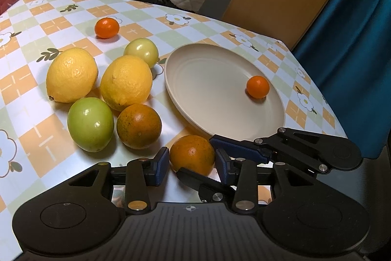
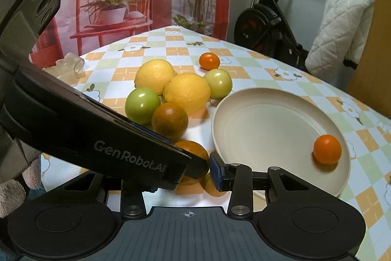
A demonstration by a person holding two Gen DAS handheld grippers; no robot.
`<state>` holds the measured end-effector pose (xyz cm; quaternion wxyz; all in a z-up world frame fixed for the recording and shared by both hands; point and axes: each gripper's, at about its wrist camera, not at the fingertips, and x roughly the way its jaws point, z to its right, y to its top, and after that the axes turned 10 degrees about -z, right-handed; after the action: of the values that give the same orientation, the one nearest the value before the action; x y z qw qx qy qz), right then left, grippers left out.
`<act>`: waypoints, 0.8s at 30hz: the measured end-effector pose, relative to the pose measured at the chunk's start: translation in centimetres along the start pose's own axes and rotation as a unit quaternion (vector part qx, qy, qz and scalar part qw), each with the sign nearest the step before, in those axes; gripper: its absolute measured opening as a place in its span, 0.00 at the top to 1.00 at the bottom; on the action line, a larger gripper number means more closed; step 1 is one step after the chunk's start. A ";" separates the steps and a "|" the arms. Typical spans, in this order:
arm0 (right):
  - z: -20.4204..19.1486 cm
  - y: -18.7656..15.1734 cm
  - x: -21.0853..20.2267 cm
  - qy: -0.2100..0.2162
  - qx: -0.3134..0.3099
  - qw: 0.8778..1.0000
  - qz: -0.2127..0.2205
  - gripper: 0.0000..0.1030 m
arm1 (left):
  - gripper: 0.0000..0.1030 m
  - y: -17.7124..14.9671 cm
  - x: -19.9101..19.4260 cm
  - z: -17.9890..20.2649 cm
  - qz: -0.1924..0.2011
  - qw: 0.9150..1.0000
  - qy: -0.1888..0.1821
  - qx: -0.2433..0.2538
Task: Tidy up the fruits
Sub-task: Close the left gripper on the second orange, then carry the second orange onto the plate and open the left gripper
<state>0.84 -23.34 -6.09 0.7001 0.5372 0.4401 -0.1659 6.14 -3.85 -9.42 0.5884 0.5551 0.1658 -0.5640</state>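
A mottled orange [image 1: 193, 154] sits low over the checked tablecloth, just in front of the beige plate [image 1: 215, 94]. My left gripper [image 1: 191, 162] is shut on it, one blue pad on each side. My right gripper [image 2: 189, 169] comes in from the right and clamps the same orange crosswise; its left finger is hidden behind the left gripper's body [image 2: 110, 136]. A small tangerine [image 1: 257, 86] lies on the plate. Left of the plate lie two lemons [image 1: 72, 75], a green fruit [image 1: 91, 124], a paler one [image 1: 141, 51], a dark orange [image 1: 138, 126] and another tangerine [image 1: 107, 28].
The table's right edge [image 1: 325, 99] runs close behind the plate, with a blue curtain [image 1: 354, 40] beyond it. An exercise bike [image 2: 266, 26] and a quilted cloth [image 2: 339, 33] stand past the far edge. A clear plastic item [image 2: 70, 67] rests at the far left.
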 end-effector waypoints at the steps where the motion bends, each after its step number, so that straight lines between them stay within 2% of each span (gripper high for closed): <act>1: 0.0 0.0 -0.1 0.000 0.000 1.000 0.002 0.65 | 0.58 0.0 -0.1 0.0 0.002 1.000 -0.001 0.000; 11: 0.3 0.2 -1.4 -0.008 0.001 1.000 0.027 0.65 | 0.58 0.3 -1.2 0.7 0.022 1.000 -0.003 0.011; 24: 2.8 0.9 -2.0 -0.040 0.018 0.998 0.050 0.65 | 0.58 3.2 -0.4 2.8 0.027 0.998 -0.010 0.048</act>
<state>1.57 -25.97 -3.82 0.7147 0.5640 0.3816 -0.1597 7.51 -6.80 -6.71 0.5777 0.5811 0.1174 -0.5610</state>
